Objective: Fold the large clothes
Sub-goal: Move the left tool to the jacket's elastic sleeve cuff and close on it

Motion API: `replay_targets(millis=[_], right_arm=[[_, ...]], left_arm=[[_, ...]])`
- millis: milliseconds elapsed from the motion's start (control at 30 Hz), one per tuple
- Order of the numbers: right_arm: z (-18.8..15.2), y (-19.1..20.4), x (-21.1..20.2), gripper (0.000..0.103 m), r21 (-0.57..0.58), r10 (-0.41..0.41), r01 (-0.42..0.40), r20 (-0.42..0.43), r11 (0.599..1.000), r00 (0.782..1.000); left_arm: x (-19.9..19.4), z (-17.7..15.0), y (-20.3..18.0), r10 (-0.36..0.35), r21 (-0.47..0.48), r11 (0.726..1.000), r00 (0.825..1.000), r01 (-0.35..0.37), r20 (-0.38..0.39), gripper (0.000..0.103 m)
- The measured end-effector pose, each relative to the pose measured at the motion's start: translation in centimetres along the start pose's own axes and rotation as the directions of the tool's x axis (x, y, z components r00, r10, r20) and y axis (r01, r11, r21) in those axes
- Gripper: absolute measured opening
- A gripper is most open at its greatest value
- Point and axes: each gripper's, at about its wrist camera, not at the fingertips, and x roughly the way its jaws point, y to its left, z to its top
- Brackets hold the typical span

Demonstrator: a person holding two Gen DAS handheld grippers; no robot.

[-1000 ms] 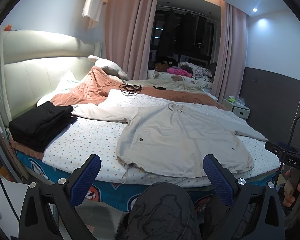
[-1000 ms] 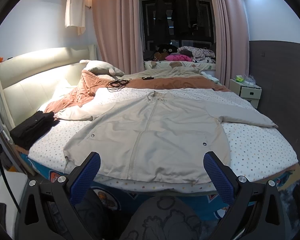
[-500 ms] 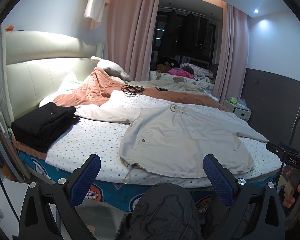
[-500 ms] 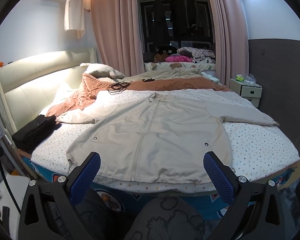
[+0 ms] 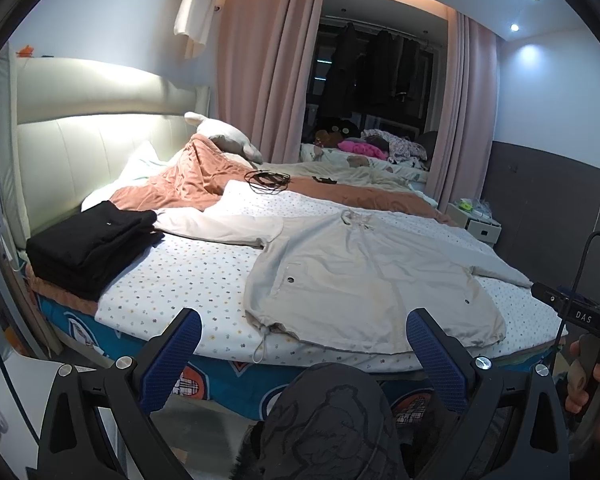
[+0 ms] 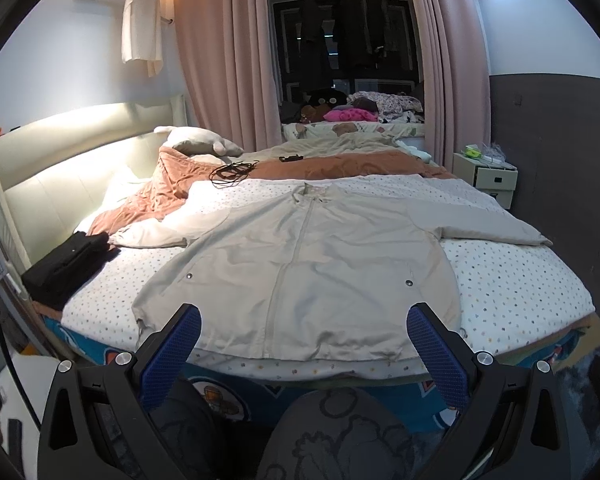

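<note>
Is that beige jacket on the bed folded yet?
No, spread flat. The beige jacket lies front up on the bed, both sleeves stretched out sideways, hem unfolded at the near edge.

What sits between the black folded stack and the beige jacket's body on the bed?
In the left wrist view, only bare dotted sheet and the jacket's outstretched pale sleeve, which reaches toward the black stack.
</note>
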Motion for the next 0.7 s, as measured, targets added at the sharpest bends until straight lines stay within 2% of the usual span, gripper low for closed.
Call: replay_targets(millis=[167,333,700], right_arm=[[0.6,0.2,0.2,0.103,-0.014,-0.007,0.007,0.005,1.000,1.000],[1.5,0.5,1.4,0.103,-0.016,0.021,-0.020,0.010,1.000,1.000],[4.8,1.9,7.2,0.103,-0.003,0.079,-0.079,-0.015,0.997,0.997]], left_arm=[[0.5,0.2,0.8,0.002,-0.030,1.000,1.000,-0.002,0.000,0.103],[1.6,0.4,1.7,0.015,-0.054,0.998,1.000,-0.015,-0.009,0.103],[5.6,2.6,3.3,0.054,-0.064,0.996,0.998,-0.056,-0.035,0.103]])
